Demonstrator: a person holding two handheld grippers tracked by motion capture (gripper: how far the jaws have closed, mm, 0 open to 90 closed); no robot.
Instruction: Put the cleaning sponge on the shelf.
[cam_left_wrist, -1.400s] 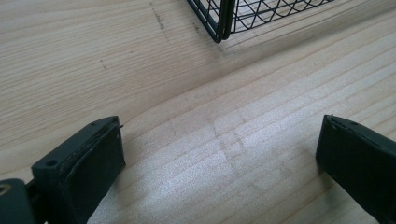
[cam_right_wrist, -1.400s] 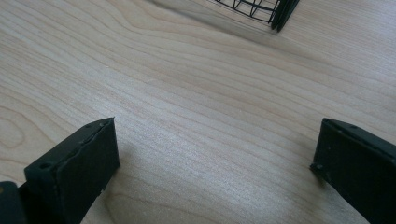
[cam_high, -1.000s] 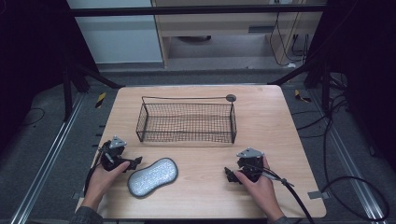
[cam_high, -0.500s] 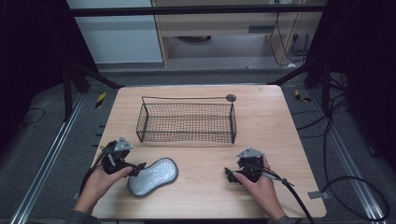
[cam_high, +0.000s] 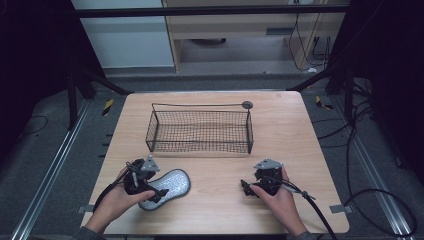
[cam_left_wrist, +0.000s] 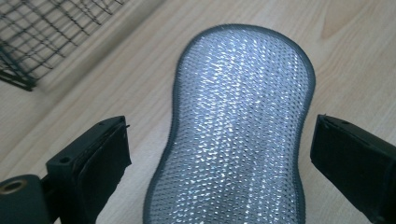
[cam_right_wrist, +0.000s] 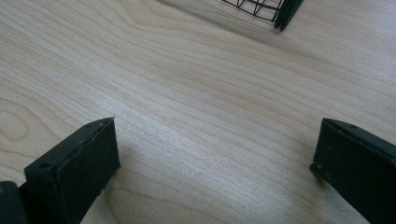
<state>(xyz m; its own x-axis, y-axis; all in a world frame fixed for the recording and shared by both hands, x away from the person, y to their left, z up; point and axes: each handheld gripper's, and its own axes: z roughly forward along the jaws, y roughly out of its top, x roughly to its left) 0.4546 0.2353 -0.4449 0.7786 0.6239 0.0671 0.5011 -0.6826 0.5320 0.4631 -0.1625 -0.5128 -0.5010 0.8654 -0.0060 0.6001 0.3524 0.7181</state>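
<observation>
**Left gripper straddling sponge, no grip made**

The silver scrubbing sponge (cam_left_wrist: 240, 126) lies flat on the worktop (cam_high: 300, 130), in front of the wire basket (cam_high: 200, 131), its near end between the left gripper (cam_left_wrist: 219, 154) jaws. The left hand (cam_high: 117, 197) reaches in low from the near edge. Jaws stand wide apart, clear of both sponge edges. The right gripper (cam_right_wrist: 215, 163) is likewise spread, over bare wood.

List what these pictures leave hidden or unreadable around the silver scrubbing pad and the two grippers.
- Scrubbing pad: its near end is cut off by the bottom edge of the left gripper view; in the high view the left gripper covers that end.
- Right gripper: jaws too small in the high view.
- Wire basket: cropped by the top edge in both gripper views.
</observation>
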